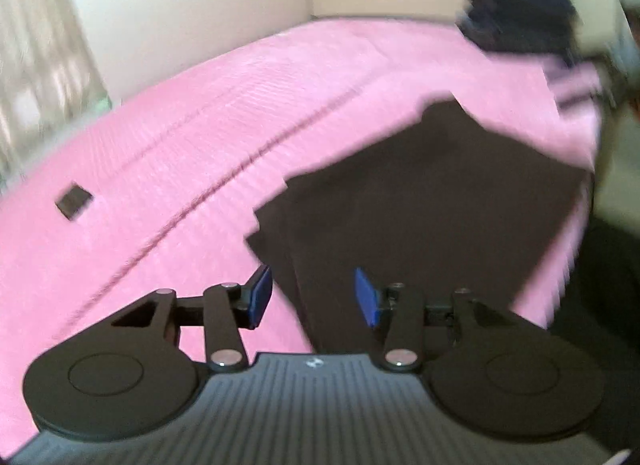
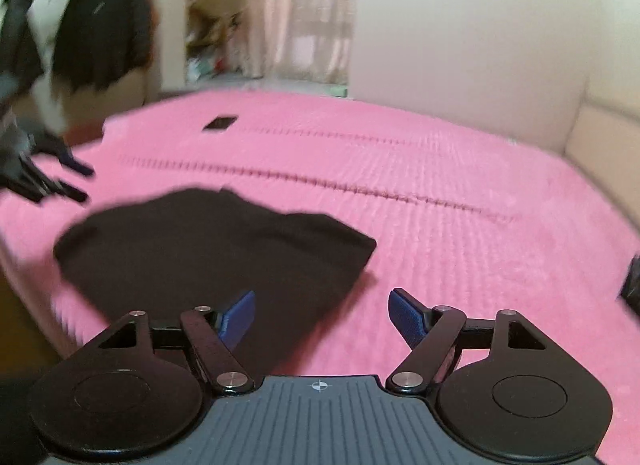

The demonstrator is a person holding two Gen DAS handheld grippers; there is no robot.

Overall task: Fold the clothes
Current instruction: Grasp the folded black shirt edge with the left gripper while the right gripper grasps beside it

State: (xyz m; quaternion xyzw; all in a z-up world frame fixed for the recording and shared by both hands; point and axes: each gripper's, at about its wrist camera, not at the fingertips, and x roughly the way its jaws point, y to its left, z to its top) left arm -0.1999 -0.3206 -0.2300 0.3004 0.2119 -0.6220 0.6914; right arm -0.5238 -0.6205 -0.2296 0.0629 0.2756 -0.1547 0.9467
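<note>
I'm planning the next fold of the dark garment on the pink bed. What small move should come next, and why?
Probably lower the right hand-held gripper onto the dark garment's near edge and close. Both it and the left hand-held gripper are open and empty, and the garment lies loose on the pink bedspread.

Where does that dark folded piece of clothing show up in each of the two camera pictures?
Left wrist view: the dark garment lies right of centre, just beyond the gripper's fingers.
Right wrist view: the dark garment lies left of centre, low in the picture.
Shared landmark: the small dark square lying on the pink bedspread.
</note>
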